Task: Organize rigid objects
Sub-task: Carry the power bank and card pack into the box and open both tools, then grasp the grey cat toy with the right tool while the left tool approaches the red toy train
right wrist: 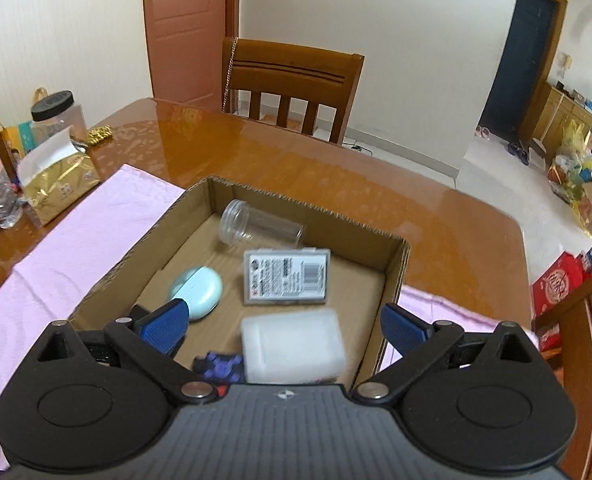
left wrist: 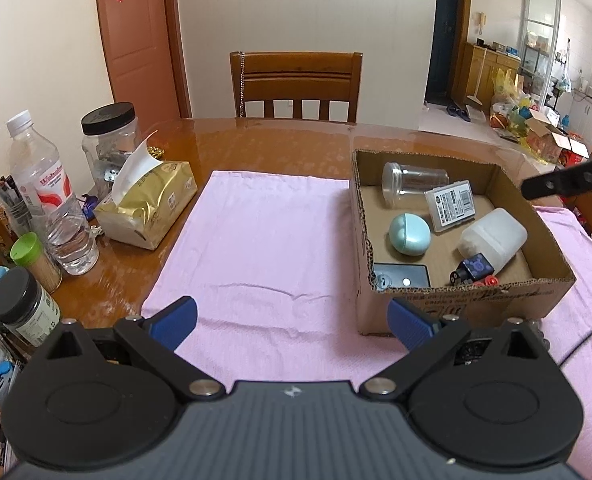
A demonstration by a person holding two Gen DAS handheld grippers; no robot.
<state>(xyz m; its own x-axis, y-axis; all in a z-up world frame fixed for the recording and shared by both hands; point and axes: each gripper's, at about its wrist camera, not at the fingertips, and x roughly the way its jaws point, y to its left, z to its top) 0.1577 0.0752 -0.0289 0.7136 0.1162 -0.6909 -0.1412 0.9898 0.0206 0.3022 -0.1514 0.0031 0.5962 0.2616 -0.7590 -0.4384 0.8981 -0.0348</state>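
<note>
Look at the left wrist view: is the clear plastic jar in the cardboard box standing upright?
No, the clear plastic jar lies on its side at the far end of the cardboard box.

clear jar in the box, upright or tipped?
Tipped. The clear jar lies on its side on the cardboard box floor, mouth facing left in the right wrist view.

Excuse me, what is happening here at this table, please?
A person is tidying small rigid things into a cardboard box on a pink cloth. The clear jar, mint case and white bottle already lie inside. The right hand-held gripper hangs open over the box, and the left hand-held gripper is open and empty above the cloth.
</note>
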